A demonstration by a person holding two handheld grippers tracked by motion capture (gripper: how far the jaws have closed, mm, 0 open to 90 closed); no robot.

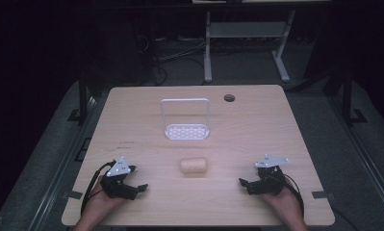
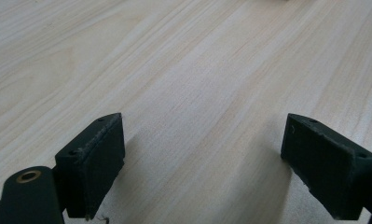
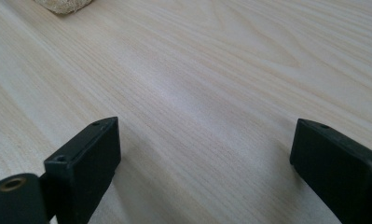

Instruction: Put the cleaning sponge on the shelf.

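While both grippers, left (image 1: 140, 187) and right (image 1: 242, 182), rest with jaws apart on the pale wooden worktop (image 1: 132, 125), the tan bread-like roll (image 1: 193, 166) probably awaits pickup.

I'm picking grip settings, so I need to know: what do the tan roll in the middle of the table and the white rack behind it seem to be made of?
The tan roll looks like bread or a similar soft, crumbly stuff: matte, pale beige, with a rough grainy edge in the right gripper view. The white rack looks like moulded plastic, possibly coated metal: smooth, evenly white, with a thin looped frame and a perforated base.
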